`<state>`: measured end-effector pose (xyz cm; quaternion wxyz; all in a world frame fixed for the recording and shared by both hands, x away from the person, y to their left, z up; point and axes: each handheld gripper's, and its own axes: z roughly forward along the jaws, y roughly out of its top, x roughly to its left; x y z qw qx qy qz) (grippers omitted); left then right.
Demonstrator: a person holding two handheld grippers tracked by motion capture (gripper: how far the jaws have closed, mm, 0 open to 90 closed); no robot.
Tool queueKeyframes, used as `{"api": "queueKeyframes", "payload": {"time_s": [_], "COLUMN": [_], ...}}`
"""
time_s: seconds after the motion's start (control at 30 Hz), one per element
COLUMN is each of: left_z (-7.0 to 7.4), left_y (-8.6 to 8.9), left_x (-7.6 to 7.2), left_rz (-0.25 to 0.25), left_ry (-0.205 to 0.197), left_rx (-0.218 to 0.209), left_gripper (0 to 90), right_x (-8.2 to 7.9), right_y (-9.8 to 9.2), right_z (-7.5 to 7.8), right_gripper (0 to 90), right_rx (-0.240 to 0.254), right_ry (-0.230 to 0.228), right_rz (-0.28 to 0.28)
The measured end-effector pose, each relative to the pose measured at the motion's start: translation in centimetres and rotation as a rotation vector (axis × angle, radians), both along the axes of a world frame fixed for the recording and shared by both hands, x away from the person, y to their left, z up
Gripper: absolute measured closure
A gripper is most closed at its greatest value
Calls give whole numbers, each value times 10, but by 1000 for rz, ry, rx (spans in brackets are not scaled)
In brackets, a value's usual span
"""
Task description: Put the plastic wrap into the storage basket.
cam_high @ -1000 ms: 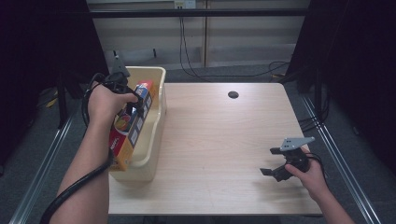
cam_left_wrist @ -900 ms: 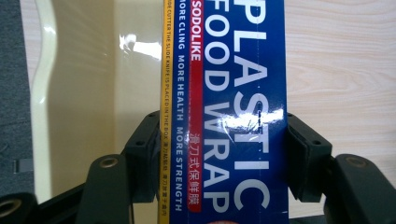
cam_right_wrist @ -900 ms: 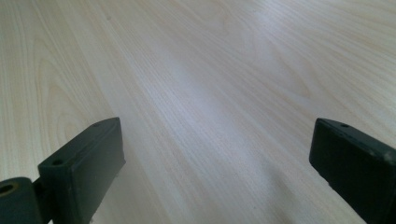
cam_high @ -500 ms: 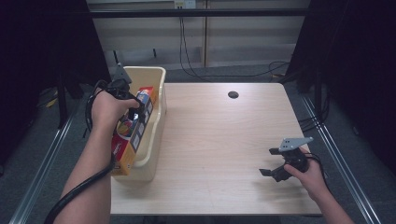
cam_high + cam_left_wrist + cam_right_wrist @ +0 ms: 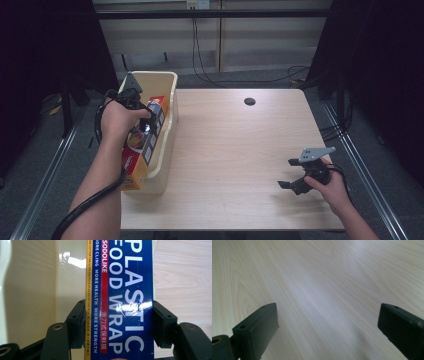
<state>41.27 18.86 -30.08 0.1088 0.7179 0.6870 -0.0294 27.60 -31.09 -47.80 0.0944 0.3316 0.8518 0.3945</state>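
A long blue, red and yellow plastic food wrap box (image 5: pixel 139 159) lies slanted inside a cream plastic bin (image 5: pixel 168 131) at the table's left edge. My left gripper (image 5: pixel 146 124) reaches into the bin from above and is shut on the box. In the left gripper view both black pads (image 5: pixel 162 322) press the sides of the box (image 5: pixel 120 290), with the bin's inner wall (image 5: pixel 45 290) behind it. My right gripper (image 5: pixel 287 173) rests low over the table's front right, open. Between its jaws (image 5: pixel 327 325) there is bare wood.
The light wooden table (image 5: pixel 235 150) has a dark round hole (image 5: pixel 249 101) near its far edge. Metal rails run along both sides of the table. Cables (image 5: pixel 200 55) hang behind it, with dark curtains beyond.
My left hand and the box have shifted a little toward the near side and lower into the bin. The right gripper has kept still.
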Motion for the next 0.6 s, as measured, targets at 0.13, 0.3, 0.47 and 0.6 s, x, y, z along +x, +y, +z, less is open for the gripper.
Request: {"api": "queueKeyframes", "payload": {"time_s": [0.13,0.3,0.47,0.6], "left_z": [-3,-8,-12,-14], "left_y": [0,1,1,2], "left_x": [0,0,0,0], "left_rz": [11,21,10,17], "left_ry": [5,9,22,16], "left_rx": [7,-2,-1,-8], "left_gripper": [401,400,400,400], "right_x": [0,0,0,0], "right_y": [0,0,-1,-1], "right_z": [0,-1,0,0], "right_gripper": [33,33,33,33], "right_rx": [0,-4,5,1], "right_ry": [-1,3,5,4], "right_rz": [1,-2,-2,-1]}}
